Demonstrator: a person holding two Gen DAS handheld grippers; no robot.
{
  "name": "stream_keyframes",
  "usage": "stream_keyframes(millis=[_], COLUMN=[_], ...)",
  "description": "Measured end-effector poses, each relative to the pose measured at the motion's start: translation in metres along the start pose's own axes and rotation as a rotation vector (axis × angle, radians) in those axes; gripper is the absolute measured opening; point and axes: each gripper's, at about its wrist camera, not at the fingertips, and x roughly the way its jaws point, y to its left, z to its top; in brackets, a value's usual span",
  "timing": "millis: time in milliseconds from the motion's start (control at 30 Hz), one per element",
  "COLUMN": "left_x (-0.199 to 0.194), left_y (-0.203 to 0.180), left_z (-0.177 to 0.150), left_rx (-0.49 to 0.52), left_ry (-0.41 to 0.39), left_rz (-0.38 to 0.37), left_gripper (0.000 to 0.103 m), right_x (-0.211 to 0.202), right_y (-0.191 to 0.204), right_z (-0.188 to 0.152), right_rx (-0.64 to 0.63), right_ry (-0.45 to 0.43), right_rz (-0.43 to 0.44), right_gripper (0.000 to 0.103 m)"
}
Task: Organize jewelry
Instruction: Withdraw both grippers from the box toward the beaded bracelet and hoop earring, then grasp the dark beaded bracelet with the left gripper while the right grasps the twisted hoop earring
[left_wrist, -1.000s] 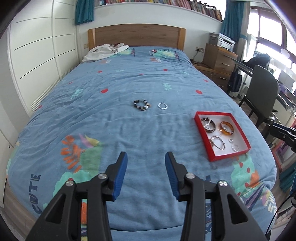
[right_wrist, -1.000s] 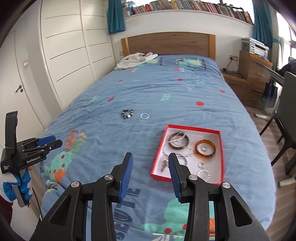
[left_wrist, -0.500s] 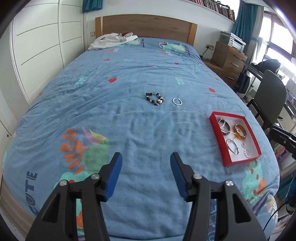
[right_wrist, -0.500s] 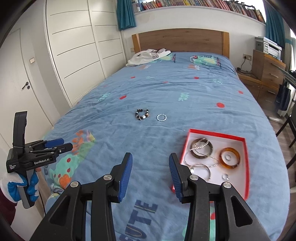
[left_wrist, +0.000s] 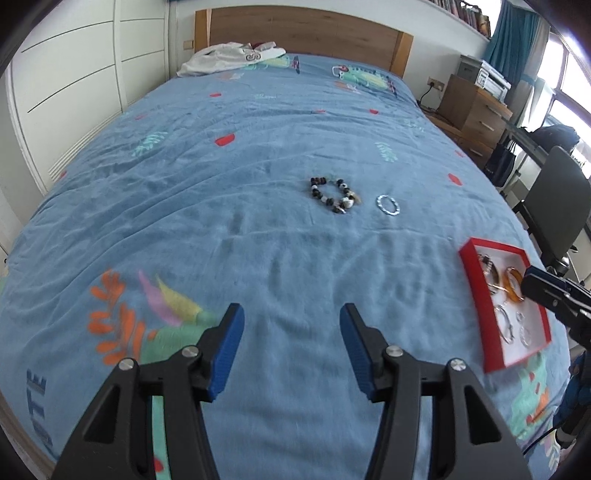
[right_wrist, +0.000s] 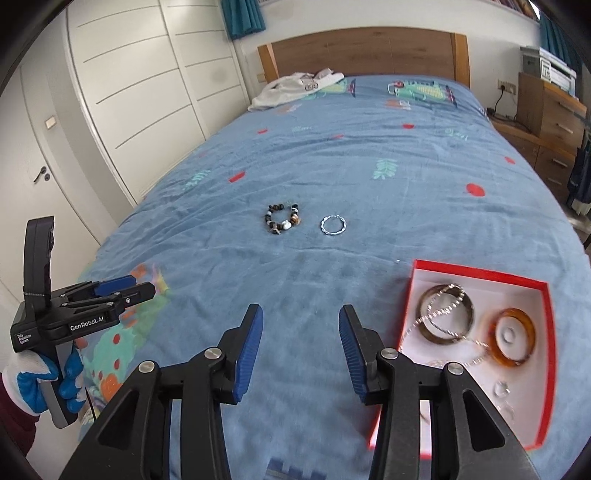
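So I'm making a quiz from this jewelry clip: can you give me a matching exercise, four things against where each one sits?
Things:
1. beaded bracelet
2. silver ring bracelet
3. amber bangle
4. white garment

Places:
A. by the headboard
B. inside the red box
C. on the bedspread, right of the beads
D. on the bedspread, left of the silver ring

Pairs: 1-D, 2-C, 3-B, 4-A

Matt cloth bedspread (right_wrist: 332, 155), shiny metal ring (right_wrist: 334, 225)

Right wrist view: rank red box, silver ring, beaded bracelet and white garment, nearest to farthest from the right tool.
1. Red box, just right of the right tool.
2-3. Silver ring and beaded bracelet, mid-bed, too close to call.
4. White garment, by the headboard.
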Motion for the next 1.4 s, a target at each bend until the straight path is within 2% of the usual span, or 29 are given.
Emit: stream_keyframes(millis=[400, 700, 933, 1167, 1300, 1400], left_x=[0.088, 0.137, 0.181, 0.206, 0.213, 0.213], left_y=[0.002, -0.025, -0.041, -0.040, -0.027, -0.019], left_z=[0.069, 0.101, 0.113, 0.129, 0.135, 0.135], left_rx=[0.001, 0.042, 0.050, 0.084, 0.061, 0.070], left_ry=[0.034, 0.058, 0.135, 0.135, 0.127, 0.114], left_rz=[-0.032, -0.139, -0.216, -0.169, -0.146, -0.133], left_gripper=[0.052, 0.052, 0.052, 0.052, 0.052, 0.042], right_x=[0.087, 0.139, 0.174, 0.198, 0.209, 0.216], right_y=[-0.017, -0.032, -0.042, -0.045, -0.046, -0.046], right_z=[0.044, 0.067, 0.072, 0.081, 0.089, 0.094], right_rx=[0.002, 0.001, -0.006, -0.026, -0.026, -0.023], right_ry=[0.060, 0.098, 0.173, 0.202, 0.204, 0.205], right_rz=[0.007, -0.014, -0.029, -0.034, -0.027, -0.024], right_gripper=[0.043, 0.047, 0.048, 0.048, 0.048, 0.048])
